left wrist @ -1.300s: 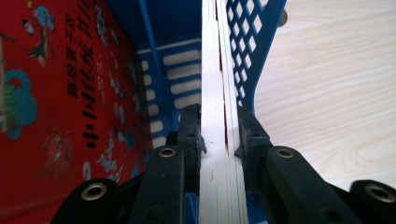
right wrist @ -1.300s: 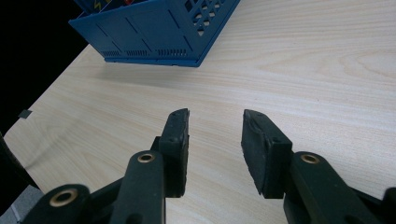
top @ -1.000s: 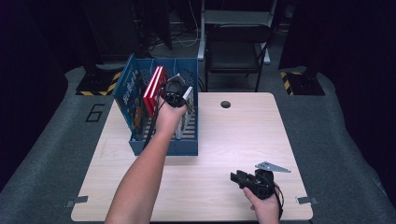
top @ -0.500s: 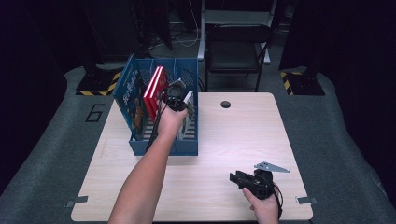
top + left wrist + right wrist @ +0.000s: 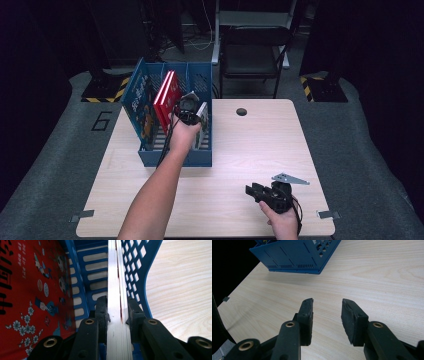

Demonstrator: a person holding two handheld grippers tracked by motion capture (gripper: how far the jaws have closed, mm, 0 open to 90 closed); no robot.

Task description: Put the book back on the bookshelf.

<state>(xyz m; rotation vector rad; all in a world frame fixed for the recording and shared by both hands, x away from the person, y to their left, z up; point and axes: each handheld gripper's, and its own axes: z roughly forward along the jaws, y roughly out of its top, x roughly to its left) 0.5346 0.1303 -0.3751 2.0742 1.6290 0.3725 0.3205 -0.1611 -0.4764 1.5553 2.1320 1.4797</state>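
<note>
Left hand-held gripper [image 5: 117, 312] first: I see its two black jaws clamped on the edge of a thin pale-edged book [image 5: 115, 290], pads pressing both faces. That book stands upright in the blue plastic slotted crate [image 5: 175, 155], right against the crate's perforated right wall, in the compartment nearest the open bench. From the high view my left hand-held gripper [image 5: 189, 112] points down into the crate, with the book [image 5: 201, 117] just beside it. Two red-covered books [image 5: 167, 97] lean in the compartment to the left, and a blue picture book [image 5: 142, 107] stands against the far left wall.

My right hand-held gripper [image 5: 327, 315] sits low over the light wooden bench [image 5: 240, 150], near its front edge, its jaws parted with nothing between them. A grey three-cornered metal plate [image 5: 289, 178] lies just beside it.
</note>
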